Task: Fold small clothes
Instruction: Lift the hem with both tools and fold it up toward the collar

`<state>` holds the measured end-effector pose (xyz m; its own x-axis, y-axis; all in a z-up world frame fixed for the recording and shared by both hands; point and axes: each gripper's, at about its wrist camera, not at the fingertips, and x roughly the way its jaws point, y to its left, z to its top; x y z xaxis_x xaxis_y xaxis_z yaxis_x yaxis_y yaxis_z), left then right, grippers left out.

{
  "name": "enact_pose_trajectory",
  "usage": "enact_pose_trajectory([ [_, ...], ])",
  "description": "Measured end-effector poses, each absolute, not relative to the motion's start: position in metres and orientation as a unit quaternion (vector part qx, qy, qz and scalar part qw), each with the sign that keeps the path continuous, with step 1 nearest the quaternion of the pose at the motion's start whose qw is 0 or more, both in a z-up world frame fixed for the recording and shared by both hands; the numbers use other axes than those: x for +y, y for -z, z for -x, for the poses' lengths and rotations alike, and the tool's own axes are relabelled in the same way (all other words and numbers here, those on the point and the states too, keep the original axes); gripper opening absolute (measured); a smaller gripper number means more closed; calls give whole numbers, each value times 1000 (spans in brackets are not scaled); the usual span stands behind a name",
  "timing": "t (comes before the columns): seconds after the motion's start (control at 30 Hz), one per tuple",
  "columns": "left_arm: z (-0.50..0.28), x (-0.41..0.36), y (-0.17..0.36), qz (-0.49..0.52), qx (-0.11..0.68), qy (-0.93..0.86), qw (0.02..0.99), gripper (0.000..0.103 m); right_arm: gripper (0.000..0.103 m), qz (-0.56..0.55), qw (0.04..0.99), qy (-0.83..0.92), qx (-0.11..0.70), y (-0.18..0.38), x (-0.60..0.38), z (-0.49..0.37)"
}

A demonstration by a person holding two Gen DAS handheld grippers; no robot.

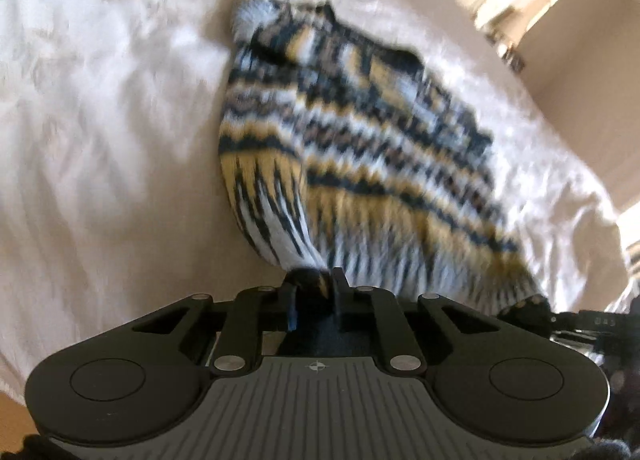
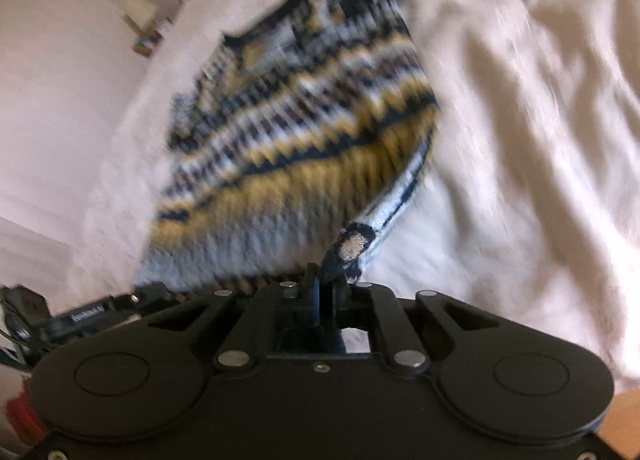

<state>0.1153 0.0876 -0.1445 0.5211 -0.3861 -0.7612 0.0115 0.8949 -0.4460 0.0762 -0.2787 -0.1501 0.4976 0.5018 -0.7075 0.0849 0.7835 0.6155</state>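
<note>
A small knitted sweater (image 1: 360, 131) with navy, mustard and pale blue zigzag bands lies on a white bedsheet (image 1: 100, 139). My left gripper (image 1: 316, 284) is shut on its near hem at one corner and lifts it a little. The sweater also shows in the right wrist view (image 2: 296, 131). My right gripper (image 2: 326, 280) is shut on the other near hem corner, where a dark edge and a pale patch (image 2: 354, 242) stick up. The far collar end rests on the sheet. Both views are motion-blurred.
The white sheet (image 2: 520, 139) is wrinkled all around the sweater. The bed's edge and a pale wall (image 1: 580, 107) lie to the right in the left view, to the left (image 2: 60, 79) in the right view. The other gripper's body (image 2: 80, 320) shows low left.
</note>
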Motion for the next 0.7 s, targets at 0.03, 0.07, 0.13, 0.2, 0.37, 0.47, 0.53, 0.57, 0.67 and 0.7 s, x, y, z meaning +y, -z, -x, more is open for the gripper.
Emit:
enact_pose_trajectory([
  [0.03, -118, 89, 136, 206, 465, 118, 853, 15, 13, -311, 814, -132, 473, 142, -281, -79],
  [0.07, -123, 90, 129, 211, 456, 119, 856, 15, 13, -318, 818, -134, 460, 134, -284, -83],
  [0.13, -133, 91, 115, 212, 440, 125, 863, 15, 13, -326, 824, -135, 443, 120, -288, -91],
  [0.2, -144, 93, 106, 211, 429, 130, 869, 15, 13, -334, 830, -134, 426, 109, -291, -102],
  [0.37, -184, 100, 83, 220, 395, 134, 882, 15, 13, -354, 843, -132, 384, 86, -291, -134],
  [0.47, -213, 108, 69, 237, 367, 130, 890, 15, 13, -365, 846, -129, 366, 78, -291, -157],
  [0.53, -231, 113, 62, 241, 354, 130, 894, 15, 13, -374, 848, -128, 355, 75, -292, -177],
  [0.57, -243, 114, 60, 237, 351, 128, 897, 15, 14, -376, 848, -127, 351, 74, -293, -187],
  [0.67, -271, 114, 55, 214, 347, 123, 905, 15, 14, -367, 854, -119, 349, 73, -292, -219],
  [0.7, -277, 113, 55, 202, 349, 124, 907, 15, 14, -365, 855, -114, 351, 74, -292, -228],
])
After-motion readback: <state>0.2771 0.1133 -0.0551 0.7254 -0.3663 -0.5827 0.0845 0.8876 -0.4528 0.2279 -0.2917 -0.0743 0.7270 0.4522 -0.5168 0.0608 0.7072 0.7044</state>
